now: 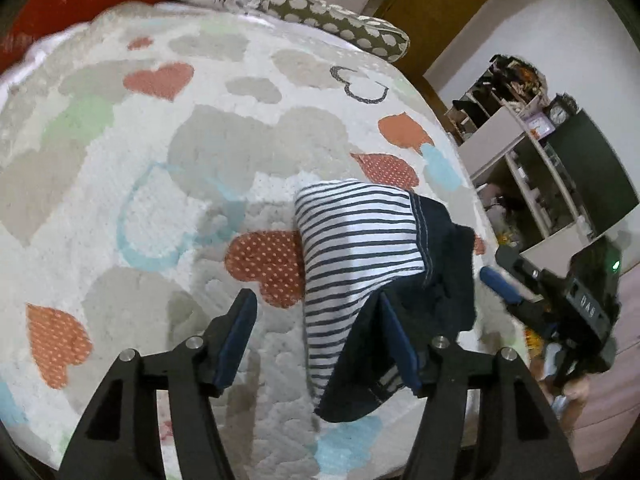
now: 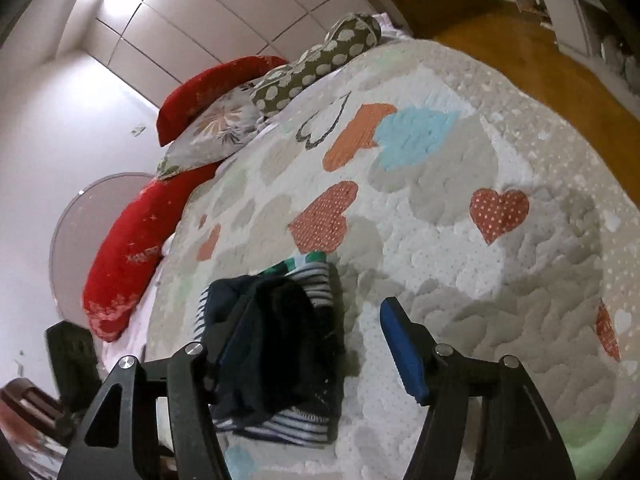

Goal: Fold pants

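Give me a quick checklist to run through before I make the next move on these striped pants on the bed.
1. Left gripper open: ok, fingers spread wide.
2. Right gripper open: ok, fingers apart.
3. Neither gripper pinching cloth: cannot tell; dark fabric drapes against one finger of each.
4. Pants lying flat: not ok, they sit bunched, dark waistband rumpled on the stripes.
5. Pants fully on the quilt: ok, though close to its near edge.
6. Fold finished: not ok, edges look uneven.
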A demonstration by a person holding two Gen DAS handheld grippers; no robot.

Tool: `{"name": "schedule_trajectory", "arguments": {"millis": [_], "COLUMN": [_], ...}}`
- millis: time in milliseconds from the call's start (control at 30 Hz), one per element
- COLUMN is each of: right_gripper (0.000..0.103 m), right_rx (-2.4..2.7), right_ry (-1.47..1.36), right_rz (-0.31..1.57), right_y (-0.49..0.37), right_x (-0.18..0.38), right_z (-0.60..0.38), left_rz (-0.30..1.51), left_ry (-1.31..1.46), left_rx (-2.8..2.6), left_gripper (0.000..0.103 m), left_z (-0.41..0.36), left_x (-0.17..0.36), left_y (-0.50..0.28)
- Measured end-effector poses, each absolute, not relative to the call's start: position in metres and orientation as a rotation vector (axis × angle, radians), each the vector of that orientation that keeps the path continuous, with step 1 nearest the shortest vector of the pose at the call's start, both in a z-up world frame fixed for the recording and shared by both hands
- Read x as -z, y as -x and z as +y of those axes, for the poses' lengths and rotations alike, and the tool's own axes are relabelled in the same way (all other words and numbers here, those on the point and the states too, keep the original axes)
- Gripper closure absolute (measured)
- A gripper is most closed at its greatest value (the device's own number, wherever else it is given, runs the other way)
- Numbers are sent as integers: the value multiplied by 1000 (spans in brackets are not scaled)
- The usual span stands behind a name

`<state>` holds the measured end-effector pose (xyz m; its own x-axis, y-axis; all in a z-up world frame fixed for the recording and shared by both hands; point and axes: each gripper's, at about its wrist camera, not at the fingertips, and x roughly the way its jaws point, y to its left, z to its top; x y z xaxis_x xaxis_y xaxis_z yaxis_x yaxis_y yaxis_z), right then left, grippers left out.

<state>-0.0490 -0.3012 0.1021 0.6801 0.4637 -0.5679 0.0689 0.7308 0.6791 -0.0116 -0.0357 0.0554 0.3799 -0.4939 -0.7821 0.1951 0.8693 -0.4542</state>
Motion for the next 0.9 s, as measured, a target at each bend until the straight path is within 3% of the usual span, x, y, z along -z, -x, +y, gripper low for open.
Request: {"name": "schedule_trajectory", "arguments": {"millis": [167, 233, 267, 333, 367, 433, 633, 700, 733, 800, 867, 900], "right_gripper": [33, 33, 33, 46, 56, 62, 64, 64, 64, 61, 49, 48], "right_rx": [-346, -363, -373, -399, -401, -419, -458, -451, -443, -409, -299, -257], "right_ry": [-803, -782, -772, -761, -760, -780, -742, -717, -712, -698, -639, -615], "right_rz": [837, 873, 900, 918, 922, 911, 853, 839, 837, 843, 898, 926], "right_y": [40, 33, 27, 21, 19, 17, -11, -32, -42, -63, -83, -86], "right_x": [-86, -76, -69, -61, -60, -65, -100, -110, -111, -109, -95, -90], "right_z": [-291, -281, -273, -263, -259, -259, -254, -247, -246, -244, -241, -242], "left_rz": [1131, 1176, 1213, 1225, 1209, 1186, 1121, 1115, 1123, 1149, 1179, 1180], "left_ry": [404, 401, 396, 366, 346, 374, 371, 348, 335, 309, 339, 386], "left_rx": [569, 601, 618, 619, 619, 643, 585, 546, 507, 404, 383, 403], "left_gripper": [17, 17, 22, 45, 48, 52, 51, 47, 39, 37, 37, 37], "left_z": [-48, -63, -72, -82, -84, -80, -74, -75, -74, -70, -61, -53], "left_x": [-45, -33, -24, -19, -22, -30, -61, -64, -61, -49, -41, -41], "left_y": [-6, -19, -24, -26, -25, -28, -74, -92, -103, -119, -123, -121]}}
